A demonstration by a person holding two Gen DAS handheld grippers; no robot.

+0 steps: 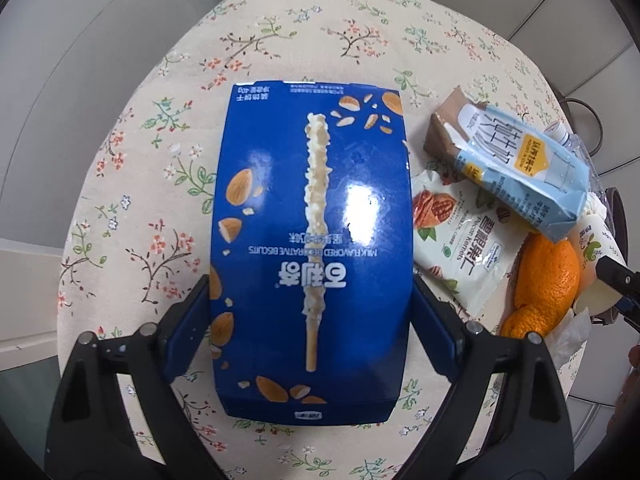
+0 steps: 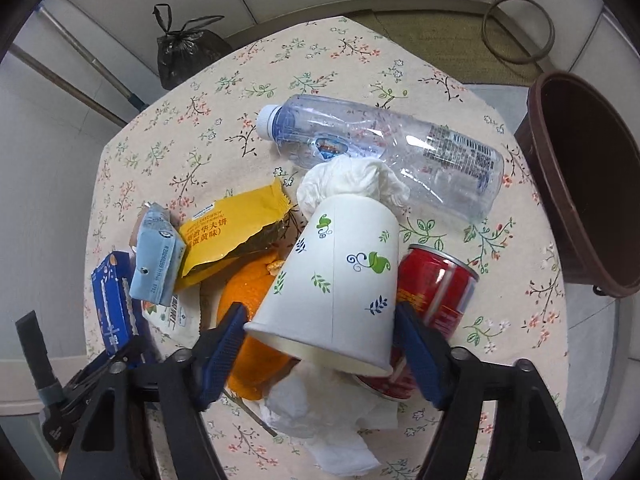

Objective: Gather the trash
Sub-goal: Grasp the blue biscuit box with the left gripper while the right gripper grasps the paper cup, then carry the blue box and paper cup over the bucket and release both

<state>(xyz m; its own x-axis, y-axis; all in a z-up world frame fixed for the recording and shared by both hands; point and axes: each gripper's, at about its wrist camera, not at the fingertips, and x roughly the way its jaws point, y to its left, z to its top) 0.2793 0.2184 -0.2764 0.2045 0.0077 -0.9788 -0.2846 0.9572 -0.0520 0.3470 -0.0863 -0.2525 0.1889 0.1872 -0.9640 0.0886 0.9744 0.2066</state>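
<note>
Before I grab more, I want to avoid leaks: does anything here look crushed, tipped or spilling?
The milk carton is crushed and lies slanted across the snack packet. The clear bottle lies dented on its side, cap on. The paper cup is tipped over, tissue bunched against its base. No liquid shows on the tablecloth.

Even, bright indoor light fell from overhead. White glare patches sat on the glossy blue cardboard biscuit box (image 1: pixel 312 248). Fisheye bending curved the edges; corners were black. Focus was sharp.
</note>
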